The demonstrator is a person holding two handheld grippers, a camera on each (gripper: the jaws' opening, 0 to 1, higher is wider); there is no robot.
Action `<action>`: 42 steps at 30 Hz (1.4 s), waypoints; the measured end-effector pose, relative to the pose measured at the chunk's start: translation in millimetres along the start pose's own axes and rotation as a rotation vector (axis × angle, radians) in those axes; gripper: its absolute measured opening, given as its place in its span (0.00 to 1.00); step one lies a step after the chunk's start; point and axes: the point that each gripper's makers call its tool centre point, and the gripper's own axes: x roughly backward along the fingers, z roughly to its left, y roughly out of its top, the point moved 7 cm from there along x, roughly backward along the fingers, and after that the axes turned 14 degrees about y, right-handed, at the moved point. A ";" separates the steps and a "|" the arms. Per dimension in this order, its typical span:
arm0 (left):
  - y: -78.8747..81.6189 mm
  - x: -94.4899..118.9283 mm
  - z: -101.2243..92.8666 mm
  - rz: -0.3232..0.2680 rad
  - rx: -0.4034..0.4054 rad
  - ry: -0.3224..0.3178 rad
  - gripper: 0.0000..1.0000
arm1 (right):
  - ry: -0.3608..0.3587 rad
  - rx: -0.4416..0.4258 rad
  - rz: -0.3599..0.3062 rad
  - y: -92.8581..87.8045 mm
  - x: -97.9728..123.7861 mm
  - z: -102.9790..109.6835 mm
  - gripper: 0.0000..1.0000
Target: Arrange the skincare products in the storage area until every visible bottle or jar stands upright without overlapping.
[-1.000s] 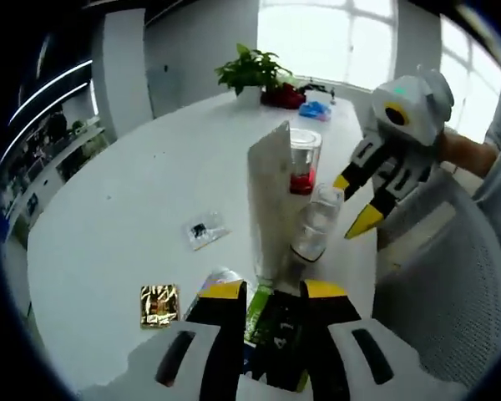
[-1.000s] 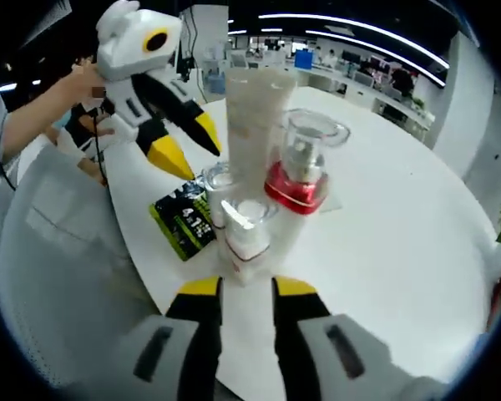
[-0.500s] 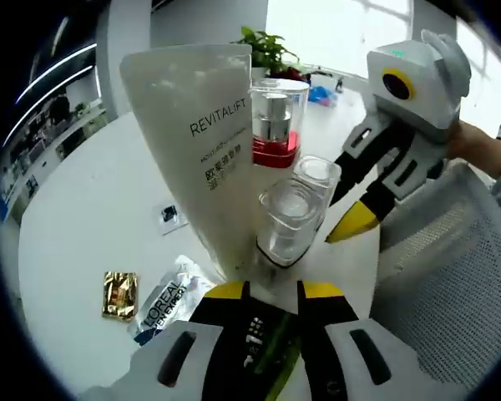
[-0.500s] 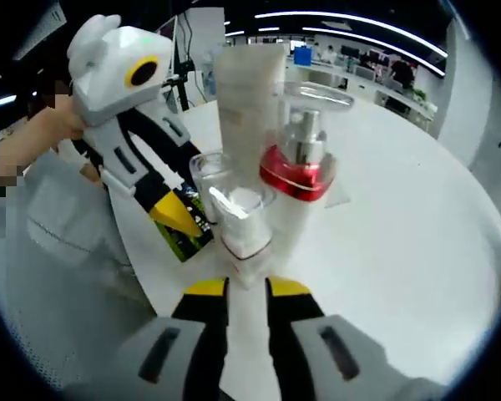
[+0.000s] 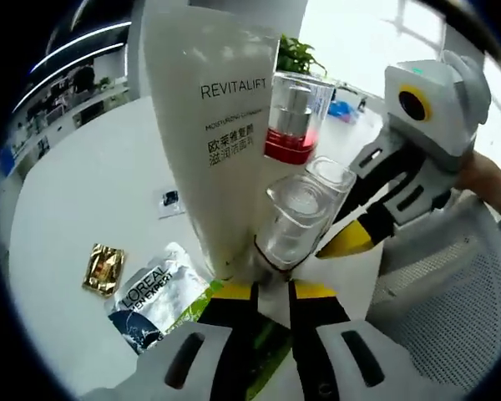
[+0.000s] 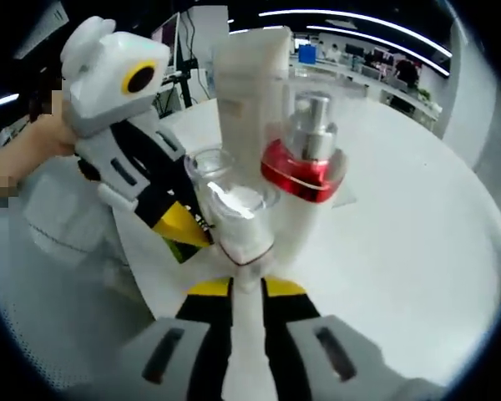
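A tall white REVITALIFT tube (image 5: 217,150) (image 6: 246,92) stands cap-down on the round white table (image 5: 75,192). Beside it stands a pump bottle with a red band (image 5: 290,117) (image 6: 305,167). Two small clear-capped bottles stand in front of them. My left gripper (image 5: 271,288) (image 6: 179,225) is shut on the base of the wider clear-capped bottle (image 5: 296,217) (image 6: 207,167). My right gripper (image 6: 246,286) (image 5: 349,241) is shut on the white bottle with a clear cap (image 6: 242,221) (image 5: 330,177). All stand upright, tightly clustered.
Flat sachets lie on the table: a gold one (image 5: 100,267), a silver L'Oreal one (image 5: 150,296), a small clear one (image 5: 171,199) and a green packet (image 5: 267,351). A plant (image 5: 296,57) stands at the far edge. A grey mesh chair (image 5: 451,292) is beside the table.
Both grippers have moved in closer to the cluster, and their jaws have narrowed around the bases of the two small bottles. The tube and pump bottle stay upright.
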 end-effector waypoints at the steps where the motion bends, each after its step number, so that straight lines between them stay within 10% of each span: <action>1: -0.3 0.0 -0.1 -0.001 0.007 0.002 0.11 | -0.001 0.003 0.005 -0.3 -0.4 -0.6 0.12; 27: 2.6 15.1 3.5 -0.034 0.040 0.037 0.14 | -0.039 0.005 -0.002 0.3 13.1 5.0 0.15; 42: 5.2 54.0 12.7 -0.119 0.024 0.082 0.24 | -0.101 0.014 -0.040 11.6 34.7 23.0 0.33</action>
